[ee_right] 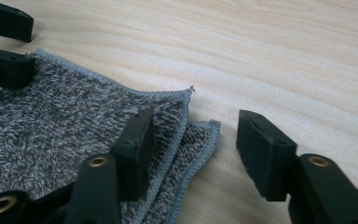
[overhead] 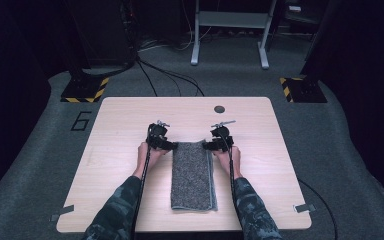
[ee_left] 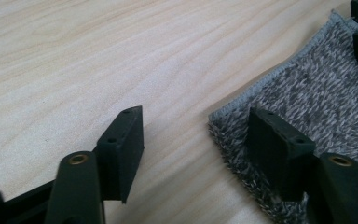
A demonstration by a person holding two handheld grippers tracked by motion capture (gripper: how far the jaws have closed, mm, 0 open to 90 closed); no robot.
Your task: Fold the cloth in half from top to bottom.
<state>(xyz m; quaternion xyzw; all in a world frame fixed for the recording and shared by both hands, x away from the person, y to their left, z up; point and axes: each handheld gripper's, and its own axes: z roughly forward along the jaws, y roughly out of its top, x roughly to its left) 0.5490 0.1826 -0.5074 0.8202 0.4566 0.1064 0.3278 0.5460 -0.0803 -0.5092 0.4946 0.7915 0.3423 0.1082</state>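
Number on the floor: a big dark "6" [overhead: 81,121] is marked on the grey carpet, just left of the desk [overhead: 130,115].
Warning stripes, left: yellow and black stripes [overhead: 87,93] run along the edge of a dark base plate on the floor, beyond the desk's far left corner.
Warning stripes, right: the same yellow and black stripes [overhead: 286,86] sit on a dark base plate beyond the desk's far right corner.
Words or brands: none can be read on the desk, the towel [overhead: 194,175] or the claws.
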